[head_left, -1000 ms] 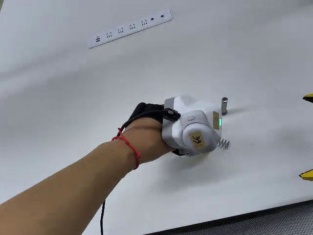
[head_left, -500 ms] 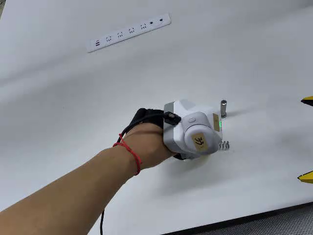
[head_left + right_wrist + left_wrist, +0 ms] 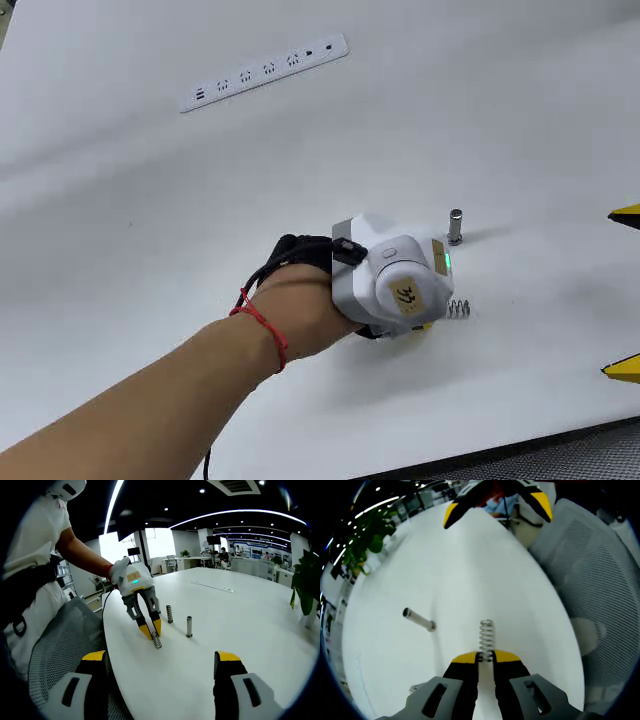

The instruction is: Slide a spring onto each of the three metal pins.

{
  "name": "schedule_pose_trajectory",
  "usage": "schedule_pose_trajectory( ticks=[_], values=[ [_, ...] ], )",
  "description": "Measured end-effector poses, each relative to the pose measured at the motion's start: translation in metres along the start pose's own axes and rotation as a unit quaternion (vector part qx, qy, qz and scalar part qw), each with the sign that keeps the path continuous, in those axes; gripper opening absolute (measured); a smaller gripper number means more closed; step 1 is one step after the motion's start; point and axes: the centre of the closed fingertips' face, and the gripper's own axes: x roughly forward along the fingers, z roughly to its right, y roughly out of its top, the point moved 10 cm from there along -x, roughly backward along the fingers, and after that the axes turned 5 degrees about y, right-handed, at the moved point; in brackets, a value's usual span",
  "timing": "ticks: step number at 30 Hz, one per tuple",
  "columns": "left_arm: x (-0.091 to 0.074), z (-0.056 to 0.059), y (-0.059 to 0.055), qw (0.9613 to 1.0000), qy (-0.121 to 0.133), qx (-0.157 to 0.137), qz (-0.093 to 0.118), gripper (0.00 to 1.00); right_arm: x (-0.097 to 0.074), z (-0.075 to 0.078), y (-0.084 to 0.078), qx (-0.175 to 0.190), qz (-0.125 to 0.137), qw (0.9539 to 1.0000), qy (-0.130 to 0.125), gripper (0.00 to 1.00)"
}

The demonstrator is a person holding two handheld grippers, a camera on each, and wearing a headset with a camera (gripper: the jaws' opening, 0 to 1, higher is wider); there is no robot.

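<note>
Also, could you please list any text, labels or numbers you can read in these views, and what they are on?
Handwritten sticker on the left gripper: dark marks, too blurred to read.
Power strip: markings too small to read.
So no text can be quoted.

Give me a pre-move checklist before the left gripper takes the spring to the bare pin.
1. Grip: left gripper shut on one end of the spring: ok.
2. Target: bare pin upright, nothing on it: ok.
3. Alignment: spring over that pin: not ok; it lies low, beside the pin.
4. Clearance: right gripper open, well apart from the work: ok.
5. Progress: other pin already loaded: ok.
</note>
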Motion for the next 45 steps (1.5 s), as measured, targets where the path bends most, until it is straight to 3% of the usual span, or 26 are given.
schedule_pose_trajectory(
  ticks=[5,12,16,18,24,27,31,38,45],
  values=[
    [-0.005,0.003,0.003,0.9998,0.004,-0.013,0.014,0.11,0.003,-0.002,0.004,0.001,0.003,1.0000,0.003,0.87],
    [-0.020,0.006,0.005,0.9973,0.020,-0.047,0.053,0.11,0.007,-0.007,0.019,-0.001,0.008,0.9999,0.007,0.86],
    [-0.033,0.008,0.008,0.9933,0.032,-0.072,0.084,0.11,0.009,-0.010,0.029,-0.003,0.013,0.9998,0.011,0.84],
    [-0.040,0.008,0.010,0.9896,0.040,-0.091,0.104,0.11,0.011,-0.013,0.036,-0.006,0.016,0.9998,0.013,0.84],
    [-0.062,0.009,0.013,0.9811,0.061,-0.114,0.143,0.11,0.014,-0.017,0.057,-0.016,0.026,0.9994,0.018,0.82],
    [-0.073,0.010,0.013,0.9754,0.074,-0.128,0.164,0.11,0.015,-0.017,0.065,-0.021,0.031,0.9991,0.019,0.79],
    [-0.088,0.013,0.011,0.9647,0.090,-0.151,0.196,0.11,0.018,-0.017,0.076,-0.015,0.040,0.9989,0.021,0.73],
    [-0.110,0.020,0.009,0.9479,0.114,-0.180,0.237,0.11,0.034,-0.025,0.096,0.008,0.064,0.9976,0.026,0.52],
    [-0.126,0.025,0.008,0.9193,0.138,-0.228,0.290,0.11,0.052,-0.032,0.113,0.069,0.115,0.9907,0.023,0.33]
  ],
)
